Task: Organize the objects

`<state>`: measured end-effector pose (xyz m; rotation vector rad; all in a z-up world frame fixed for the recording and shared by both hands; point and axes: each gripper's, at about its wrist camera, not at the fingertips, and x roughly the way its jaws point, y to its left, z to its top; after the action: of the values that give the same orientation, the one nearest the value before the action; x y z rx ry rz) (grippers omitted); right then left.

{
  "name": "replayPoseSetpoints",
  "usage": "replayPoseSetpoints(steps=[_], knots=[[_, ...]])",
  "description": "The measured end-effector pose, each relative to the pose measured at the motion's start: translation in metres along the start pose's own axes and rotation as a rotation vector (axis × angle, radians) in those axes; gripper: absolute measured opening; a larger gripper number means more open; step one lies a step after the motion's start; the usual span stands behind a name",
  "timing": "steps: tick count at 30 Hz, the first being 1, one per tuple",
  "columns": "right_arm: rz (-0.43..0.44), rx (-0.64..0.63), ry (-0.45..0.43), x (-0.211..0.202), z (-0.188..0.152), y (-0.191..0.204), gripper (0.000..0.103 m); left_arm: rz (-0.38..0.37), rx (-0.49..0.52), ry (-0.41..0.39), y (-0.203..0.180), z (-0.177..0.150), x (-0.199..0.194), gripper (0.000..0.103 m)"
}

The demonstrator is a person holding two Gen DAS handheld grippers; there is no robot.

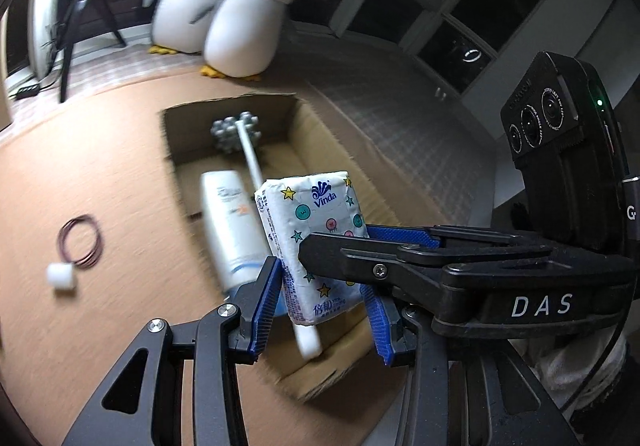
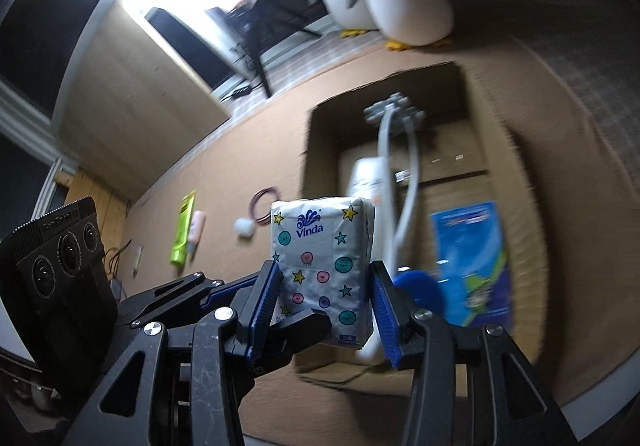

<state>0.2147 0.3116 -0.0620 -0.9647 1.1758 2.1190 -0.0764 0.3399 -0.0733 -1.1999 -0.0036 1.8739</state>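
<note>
Both grippers hold one Vinda tissue pack (image 1: pixel 316 242) between them, upright above the near end of the open cardboard box (image 1: pixel 344 161). The left gripper (image 1: pixel 324 310) has its jaws closed on the pack's lower part, blue pads pressed to its two sides; the right gripper (image 2: pixel 324 310) grips the same pack across its width, pads flat against the wrapper. A two-handed hold probably keeps the soft pack from twisting while it is carried over the box for sorting.

Inside the box lie a white bottle (image 1: pixel 230 221), a long white-handled tool with a knobbly silver head (image 1: pixel 236 131), and, seen only from the right wrist, a blue printed packet (image 2: pixel 472 262). Left of the box on the desk (image 1: pixel 100 173) sit a coil of thin wire (image 1: pixel 82 242) and a small white cylinder (image 1: pixel 61 278); farther left of the box is a green tube (image 2: pixel 183 230).

The pack hides the tool's handle midway and the box floor beneath it. Motion blur smears the bottle's label and the packet's print beyond reading.
</note>
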Motion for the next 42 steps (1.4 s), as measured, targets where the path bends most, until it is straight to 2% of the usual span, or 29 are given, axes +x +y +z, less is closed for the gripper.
replayPoseSetpoints(steps=[6,13,15,16,17,20,26,33,36,42], knots=[[-0.014,0.037,-0.014,-0.010,0.002,-0.025,0.043,-0.016,0.021,0.022,-0.018,0.009,0.019,0.044],[-0.030,0.043,-0.023,-0.015,0.003,-0.036,0.044,-0.012,0.041,0.029,-0.024,0.016,0.031,0.044],[-0.047,0.038,-0.032,-0.016,0.005,-0.037,0.045,0.000,0.037,0.029,-0.024,0.017,0.032,0.053],[-0.057,0.037,-0.036,-0.017,0.005,-0.038,0.046,0.003,0.033,0.028,-0.024,0.018,0.032,0.063],[-0.072,0.037,-0.044,-0.019,0.006,-0.039,0.048,0.007,0.034,0.022,-0.024,0.018,0.031,0.065],[-0.091,0.039,-0.059,-0.021,0.007,-0.043,0.055,0.021,0.041,0.015,-0.023,0.018,0.027,0.065],[-0.084,0.032,-0.060,-0.021,0.002,-0.042,0.056,0.037,0.033,0.009,-0.018,0.013,0.018,0.065],[-0.045,-0.007,-0.091,-0.025,-0.007,-0.024,0.056,0.063,-0.006,-0.001,0.001,0.000,-0.001,0.065],[-0.019,-0.034,-0.113,-0.025,-0.011,-0.013,0.061,0.100,-0.031,-0.011,0.016,-0.008,-0.013,0.065],[-0.014,-0.117,-0.125,-0.017,-0.018,0.015,0.062,0.186,-0.120,-0.039,0.065,-0.023,-0.043,0.065]])
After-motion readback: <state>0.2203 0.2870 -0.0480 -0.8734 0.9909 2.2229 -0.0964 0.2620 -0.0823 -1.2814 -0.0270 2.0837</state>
